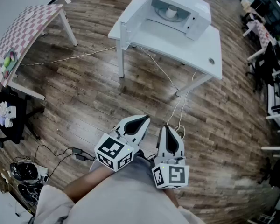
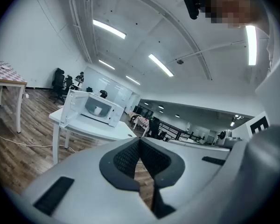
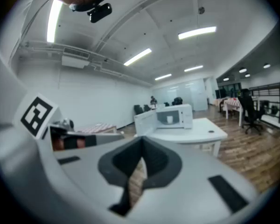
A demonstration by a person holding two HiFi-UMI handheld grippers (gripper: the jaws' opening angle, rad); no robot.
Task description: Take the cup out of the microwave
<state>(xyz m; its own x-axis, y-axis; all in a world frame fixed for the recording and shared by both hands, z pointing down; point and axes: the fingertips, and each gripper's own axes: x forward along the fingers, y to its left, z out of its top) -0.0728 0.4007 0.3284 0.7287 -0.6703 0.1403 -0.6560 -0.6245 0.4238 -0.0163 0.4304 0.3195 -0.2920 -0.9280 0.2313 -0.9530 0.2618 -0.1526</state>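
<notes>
Both grippers hang low in front of the person, well short of the target. The left gripper (image 1: 140, 120) is clenched, its dark ribbed pads meeting tip to tip with nothing between them. The right gripper (image 1: 167, 129) is clenched and empty too. Ahead of them runs a broad stretch of brown wood-plank floor (image 1: 84, 92), glossy and open, crossed only by a thin white cable (image 1: 170, 80) that trails from under the white table (image 1: 196, 50).

That table is smooth and flat-topped on slim square legs, with its near edge and right corner bare. Towards the far edge of the tabletop sits the boxy white microwave (image 1: 194, 24), and its door (image 1: 133, 13) stands swung wide to the left. Inside the cavity, upright on the round turntable, is the small pale cup (image 1: 171, 12).

A table with a pink-and-white checked top (image 1: 28, 27) stands well apart near the left edge of the head view. Desks and dark chairs (image 1: 270, 69) line the right.
</notes>
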